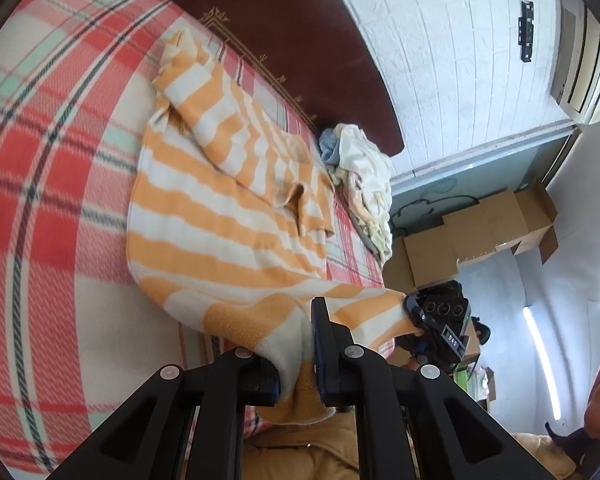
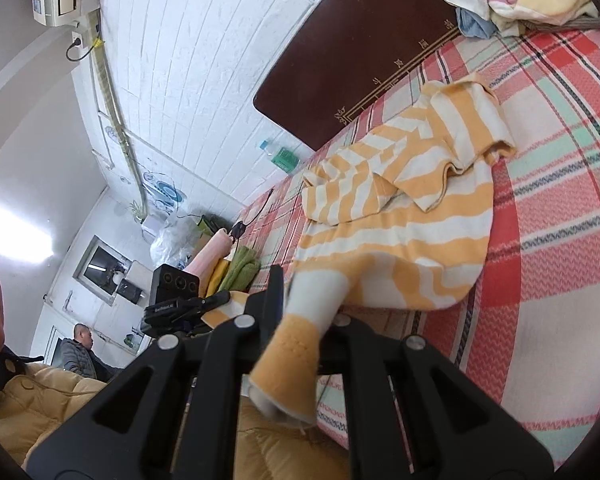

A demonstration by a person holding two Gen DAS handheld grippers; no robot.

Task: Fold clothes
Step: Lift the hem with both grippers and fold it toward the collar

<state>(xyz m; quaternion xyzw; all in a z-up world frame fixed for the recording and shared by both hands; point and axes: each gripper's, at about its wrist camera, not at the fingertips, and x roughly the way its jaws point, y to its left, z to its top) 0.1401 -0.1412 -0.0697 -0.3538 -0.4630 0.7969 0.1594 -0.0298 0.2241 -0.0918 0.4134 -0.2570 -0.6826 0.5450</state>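
An orange and white striped sweater (image 1: 220,208) lies on the plaid bedspread (image 1: 48,168), sleeves folded across its body. My left gripper (image 1: 296,364) is shut on one corner of its hem and lifts it off the bed. My right gripper (image 2: 300,312) is shut on the other hem corner; it also shows in the left wrist view (image 1: 414,312). The sweater (image 2: 400,216) stretches from both grippers toward the headboard. The left gripper shows in the right wrist view (image 2: 220,300) at the left.
A dark brown headboard (image 1: 284,40) runs along the white brick wall. A pile of pale clothes (image 1: 364,176) lies by it. Folded items (image 2: 228,264) sit at the bed's edge. Cardboard boxes (image 1: 480,224) stand beyond the bed. A second person (image 2: 78,350) sits far back.
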